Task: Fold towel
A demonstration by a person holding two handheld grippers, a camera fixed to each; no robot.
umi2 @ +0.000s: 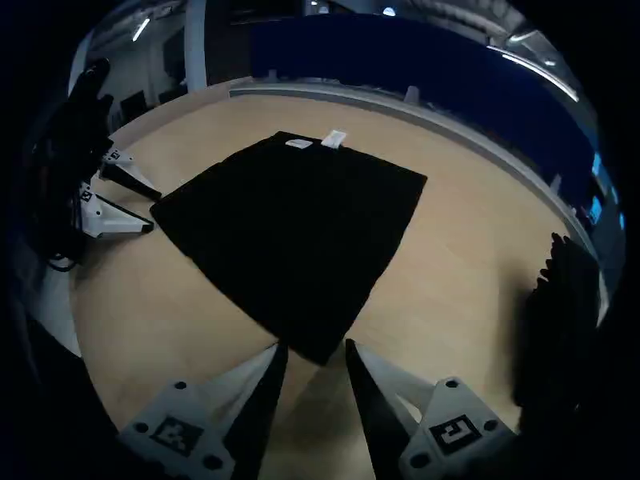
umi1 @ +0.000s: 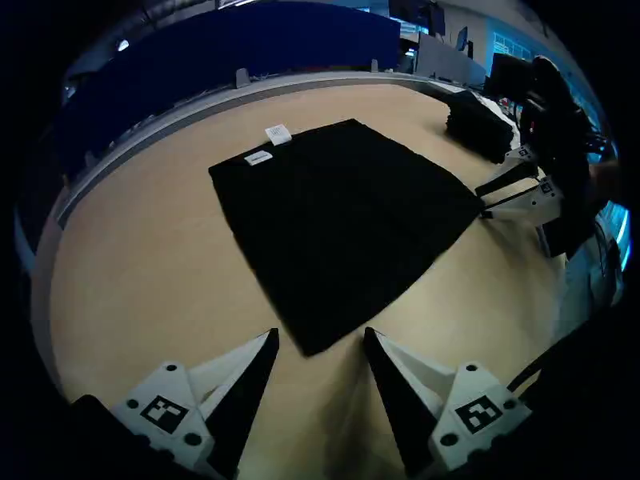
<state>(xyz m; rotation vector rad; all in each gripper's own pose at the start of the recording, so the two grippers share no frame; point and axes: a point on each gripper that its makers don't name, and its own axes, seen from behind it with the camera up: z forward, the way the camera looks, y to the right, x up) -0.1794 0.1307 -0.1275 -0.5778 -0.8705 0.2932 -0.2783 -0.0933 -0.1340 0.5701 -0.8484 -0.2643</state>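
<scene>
A black towel (umi1: pixel 336 216) lies spread flat on the light wooden table (umi1: pixel 144 264). Two white tags (umi1: pixel 278 134) sit at its far corner. My left gripper (umi1: pixel 320 332) is open, and the towel's near corner reaches just into the gap between its fingertips. In the right gripper view the towel (umi2: pixel 296 232) lies the same way, one corner pointing into the open right gripper (umi2: pixel 314 344). Each gripper appears in the other's view at a side corner of the towel: the right gripper (umi1: pixel 480 203) held by a dark gloved hand (umi1: pixel 560 144), and the left gripper (umi2: pixel 154 211).
A stack of dark folded cloth (umi1: pixel 480 124) stands at the table's far right and shows again as a dark stack (umi2: pixel 560 320). A blue partition (umi1: pixel 232 56) runs behind the table's curved back edge. Bare wood surrounds the towel.
</scene>
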